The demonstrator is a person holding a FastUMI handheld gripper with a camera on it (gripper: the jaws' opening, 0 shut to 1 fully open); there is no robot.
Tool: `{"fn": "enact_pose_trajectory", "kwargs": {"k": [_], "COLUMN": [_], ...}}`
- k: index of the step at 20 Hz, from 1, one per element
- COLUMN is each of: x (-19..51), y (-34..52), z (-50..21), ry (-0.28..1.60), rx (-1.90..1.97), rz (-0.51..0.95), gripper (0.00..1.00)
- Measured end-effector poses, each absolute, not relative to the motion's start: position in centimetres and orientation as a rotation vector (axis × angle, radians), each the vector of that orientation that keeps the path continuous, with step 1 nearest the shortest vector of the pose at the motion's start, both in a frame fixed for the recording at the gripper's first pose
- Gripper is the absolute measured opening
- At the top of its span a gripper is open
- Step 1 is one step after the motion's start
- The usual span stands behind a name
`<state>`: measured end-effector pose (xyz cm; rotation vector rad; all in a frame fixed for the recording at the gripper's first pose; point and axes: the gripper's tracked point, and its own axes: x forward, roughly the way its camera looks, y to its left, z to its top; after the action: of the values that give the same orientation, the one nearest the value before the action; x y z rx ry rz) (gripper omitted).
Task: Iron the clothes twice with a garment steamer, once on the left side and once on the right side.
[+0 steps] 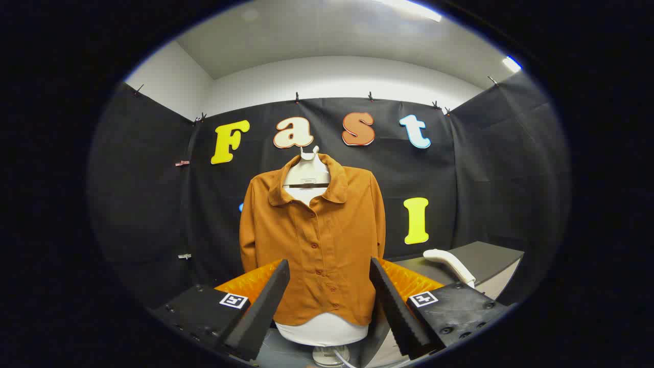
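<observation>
An orange-brown buttoned shirt (317, 240) hangs on a white mannequin torso (322, 329) straight ahead, beyond my fingers. My gripper (329, 268) is open, its two fingers spread wide with nothing between them, framing the shirt's lower half. A white garment steamer (450, 264) lies on the dark table (485, 258) to the right of the shirt, just beyond my right finger. The mannequin's stand base (329, 355) shows below the torso.
Black cloth walls enclose the booth on the left, back and right. The dark table juts in from the right, its near corner beside the mannequin. A white cord curls near the stand base.
</observation>
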<state>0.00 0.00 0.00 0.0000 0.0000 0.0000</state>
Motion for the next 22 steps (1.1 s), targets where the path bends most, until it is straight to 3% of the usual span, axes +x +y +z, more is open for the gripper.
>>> {"fn": "enact_pose_trajectory", "kwargs": {"k": [22], "x": [-1.3], "y": [0.5], "z": [0.4], "ry": [-0.006], "rx": [-0.003], "rz": [-0.022], "gripper": [0.98]}}
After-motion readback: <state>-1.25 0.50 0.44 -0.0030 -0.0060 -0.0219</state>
